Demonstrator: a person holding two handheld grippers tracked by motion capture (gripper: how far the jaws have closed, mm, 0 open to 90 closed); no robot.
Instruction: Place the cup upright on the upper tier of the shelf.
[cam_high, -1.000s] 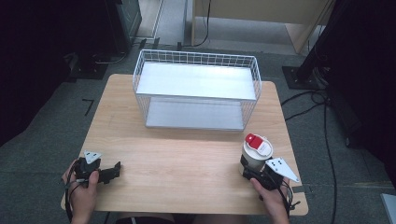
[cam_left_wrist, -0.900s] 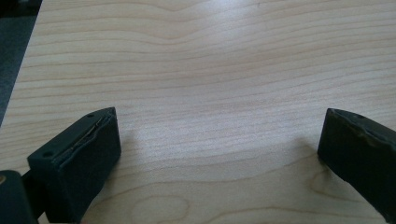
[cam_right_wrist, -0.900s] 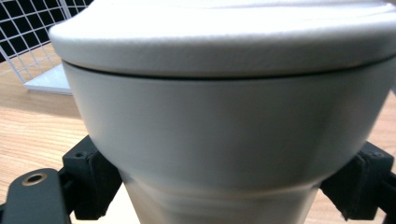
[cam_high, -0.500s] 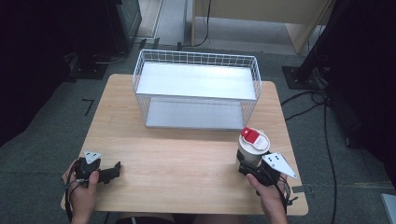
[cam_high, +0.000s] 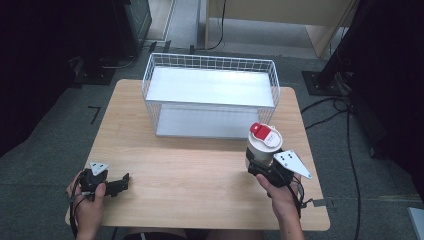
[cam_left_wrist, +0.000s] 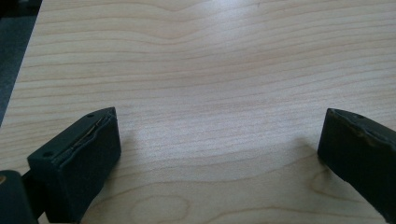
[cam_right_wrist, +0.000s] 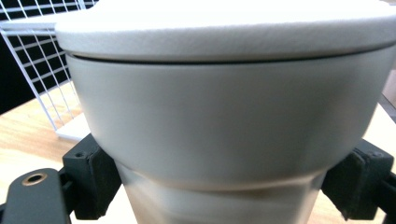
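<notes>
- where the right gripper (cam_high: 260, 162) sits at the table's near right: jaws closed on the lower body of a white cup (cam_high: 262, 145), red-patched lid up, long axis upright.
- cup to wire basket (cam_high: 210, 95): basket lies toward 11 o'clock, near; its front rim stands between, so the cup likely must pass over it.
- open room: basket interior empty; table edge (cam_high: 305, 150) close at 3 o'clock.
- left gripper (cam_high: 117, 184): jaws wide apart, empty, far off at 9 o'clock; right hand is nearer.
</notes>
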